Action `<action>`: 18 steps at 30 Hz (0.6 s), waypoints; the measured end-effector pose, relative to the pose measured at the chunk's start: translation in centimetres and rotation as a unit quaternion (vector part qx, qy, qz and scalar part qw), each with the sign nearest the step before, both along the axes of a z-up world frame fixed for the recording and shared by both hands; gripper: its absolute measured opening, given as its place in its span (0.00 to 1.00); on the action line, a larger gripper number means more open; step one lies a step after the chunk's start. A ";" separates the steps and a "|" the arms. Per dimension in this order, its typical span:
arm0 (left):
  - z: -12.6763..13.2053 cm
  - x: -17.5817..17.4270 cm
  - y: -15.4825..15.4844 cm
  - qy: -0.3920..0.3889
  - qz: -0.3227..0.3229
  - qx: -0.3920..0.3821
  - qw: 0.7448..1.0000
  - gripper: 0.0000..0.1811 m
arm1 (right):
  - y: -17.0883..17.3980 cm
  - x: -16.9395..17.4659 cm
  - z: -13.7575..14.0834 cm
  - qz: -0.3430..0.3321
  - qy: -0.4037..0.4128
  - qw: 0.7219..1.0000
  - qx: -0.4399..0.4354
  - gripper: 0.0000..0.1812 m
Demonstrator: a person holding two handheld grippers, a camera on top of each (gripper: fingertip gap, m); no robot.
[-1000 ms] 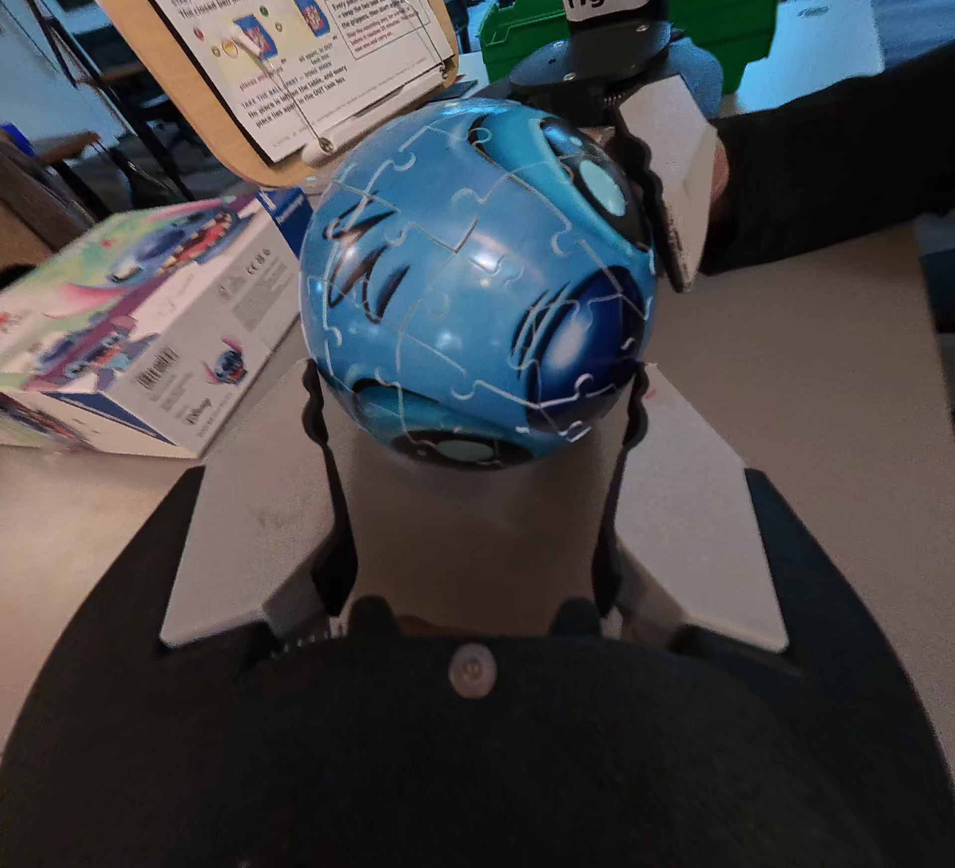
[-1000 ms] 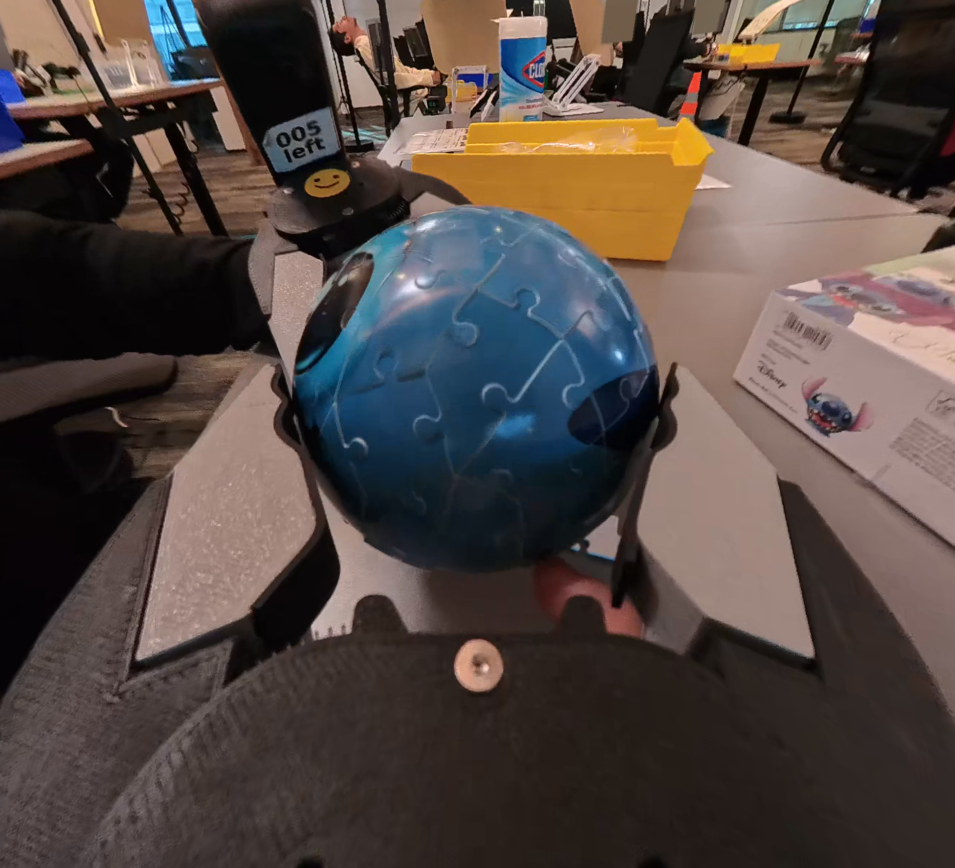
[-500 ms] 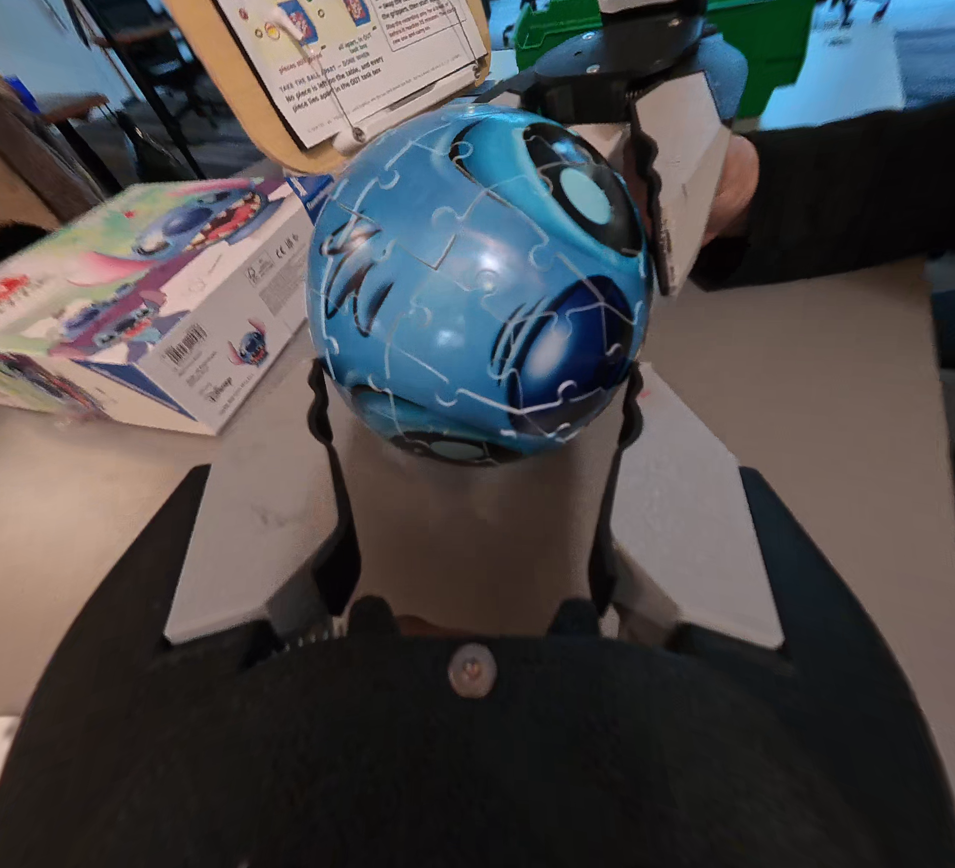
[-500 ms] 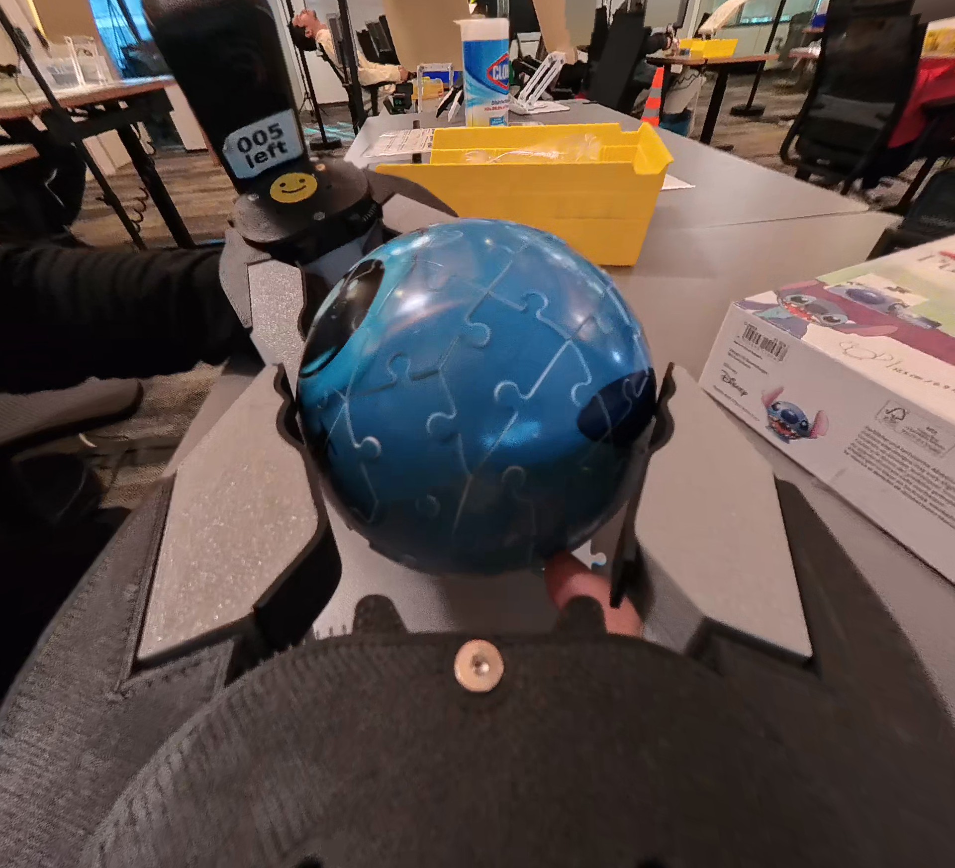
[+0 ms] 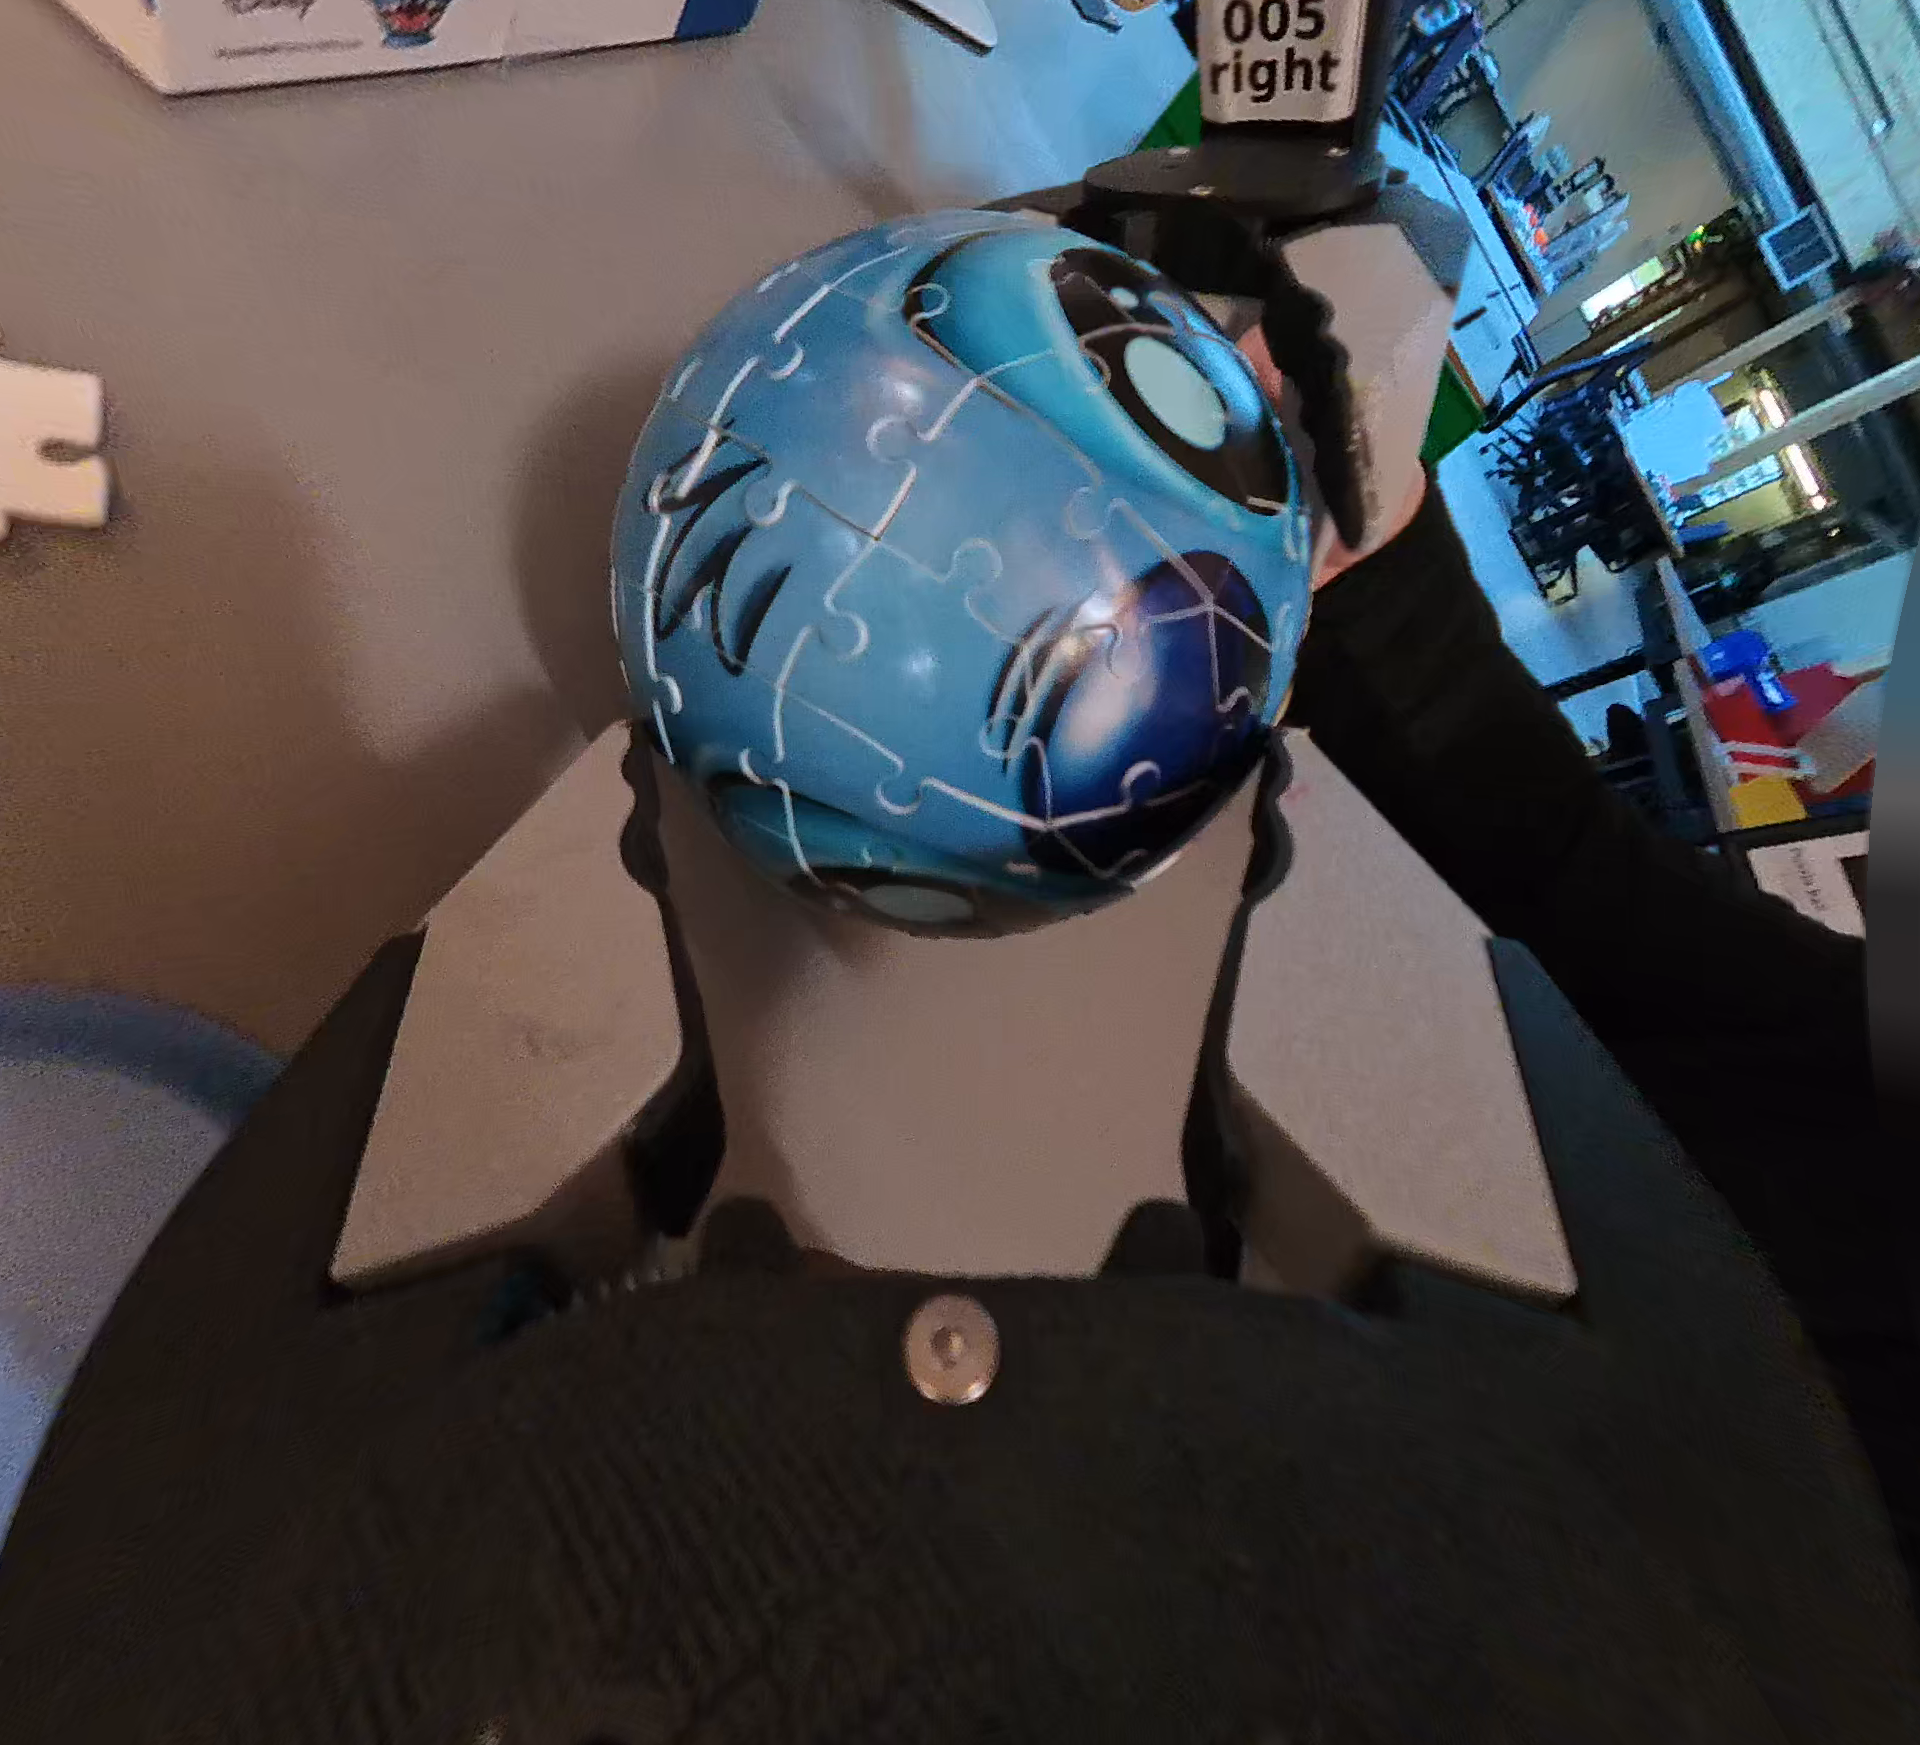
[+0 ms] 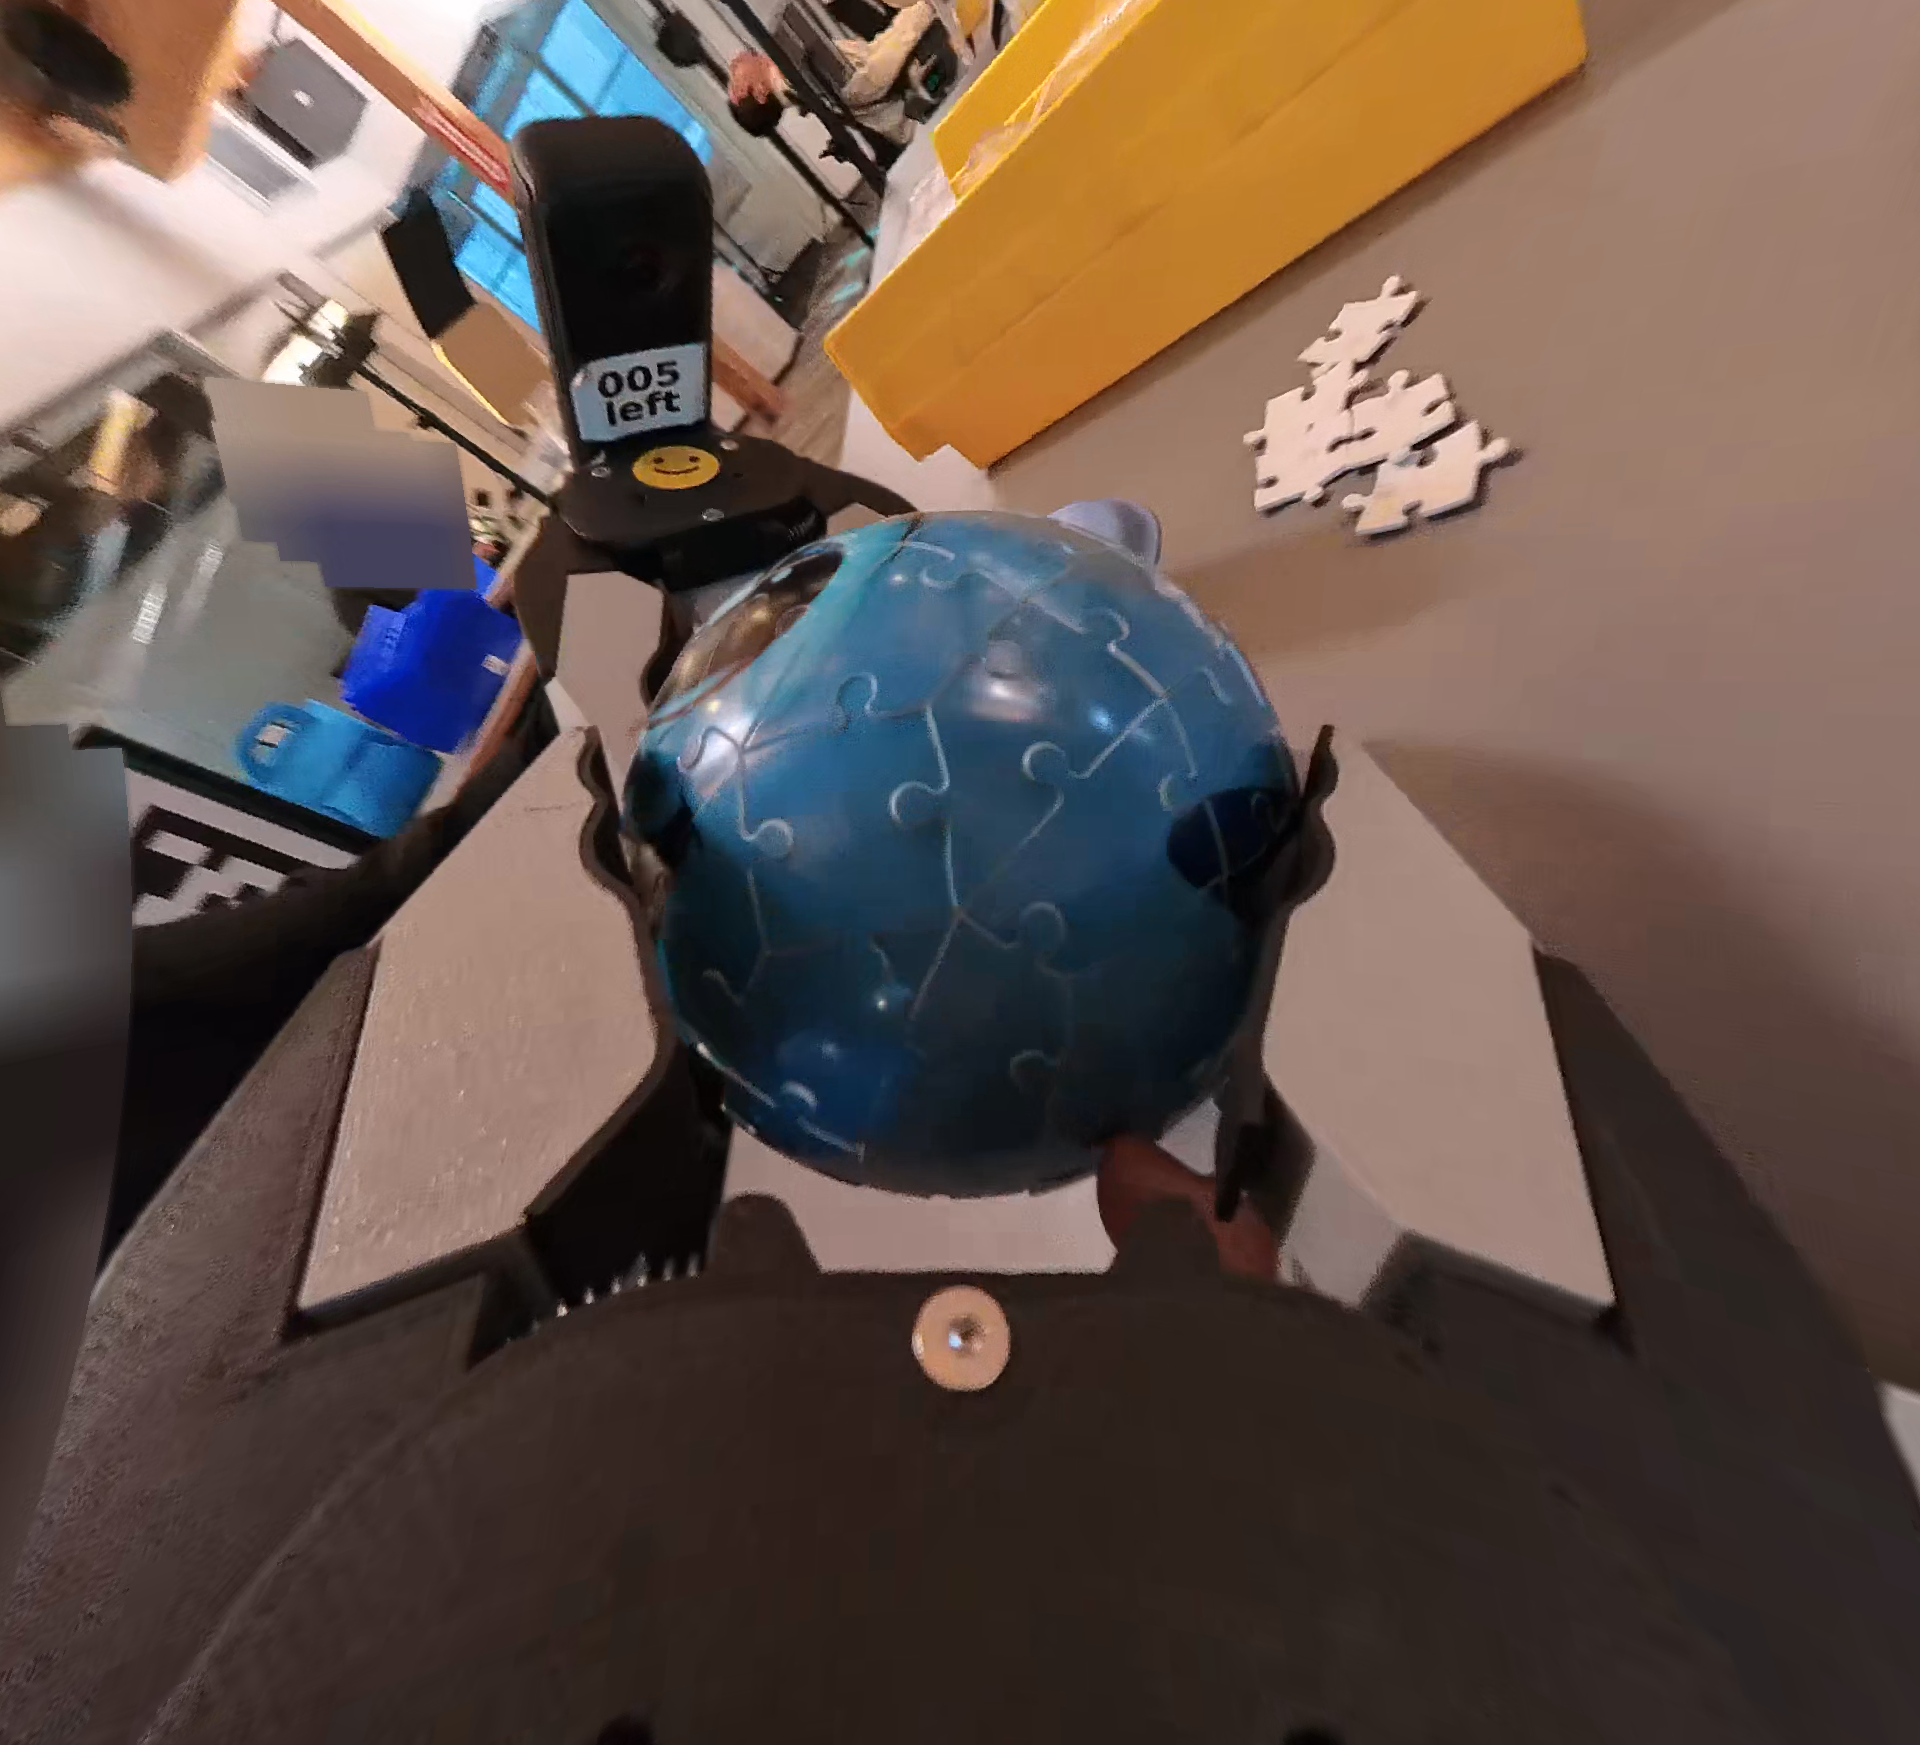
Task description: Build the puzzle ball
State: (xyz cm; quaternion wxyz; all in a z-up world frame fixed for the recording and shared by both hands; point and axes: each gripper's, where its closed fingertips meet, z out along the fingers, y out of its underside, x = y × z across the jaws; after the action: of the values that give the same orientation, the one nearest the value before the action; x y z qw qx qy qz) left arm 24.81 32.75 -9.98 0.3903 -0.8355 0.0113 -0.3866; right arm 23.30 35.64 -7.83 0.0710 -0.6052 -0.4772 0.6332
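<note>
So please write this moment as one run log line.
puzzle ball: held in air | left gripper: shut on ball | right gripper: shut on ball | loose pieces: on table

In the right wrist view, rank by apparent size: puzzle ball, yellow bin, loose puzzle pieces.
1. Yellow bin, cut off at the frame's top edge.
2. Puzzle ball; near the camera, so its rank against the bin is unsure.
3. Loose puzzle pieces, clearly smallest.

Opposed close wrist views (sharing ball (image 5: 956, 573)).
</note>
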 end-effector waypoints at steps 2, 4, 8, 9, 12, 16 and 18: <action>-0.1 -0.5 -0.6 -0.007 0.003 -0.012 1.000 0.62 | -0.3 -0.6 -0.1 0.012 -0.003 1.000 -0.025 0.70; -0.2 -1.0 -1.0 -0.008 0.007 -0.017 1.000 0.62 | -0.6 -1.0 -0.2 0.021 -0.004 0.999 -0.029 0.67; -0.5 -1.6 -1.4 -0.021 0.011 -0.018 1.000 0.62 | -1.2 -1.6 0.1 0.030 0.019 0.999 -0.007 0.67; -0.5 -1.7 -1.5 -0.027 0.011 -0.015 0.999 0.62 | -1.2 -1.6 0.3 0.030 0.029 0.999 -0.002 0.67; -0.6 -2.0 -1.6 -0.047 0.007 -0.010 0.999 0.62 | -0.9 -1.3 1.3 0.024 0.062 0.998 -0.004 0.65; -0.5 -2.3 -1.5 -0.071 -0.002 0.008 0.997 0.62 | 1.7 -0.1 1.5 -0.019 0.081 0.996 0.032 0.64; -0.5 -2.2 -1.5 -0.064 -0.017 0.031 0.997 0.62 | 3.2 0.9 1.5 -0.047 0.094 0.992 0.063 0.63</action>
State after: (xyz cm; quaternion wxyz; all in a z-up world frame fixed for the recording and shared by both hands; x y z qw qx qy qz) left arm 22.62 31.24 -10.48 0.4095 -0.7963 0.0126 -0.4449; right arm 24.24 38.82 -6.35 0.1835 -0.5595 -0.4783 0.6516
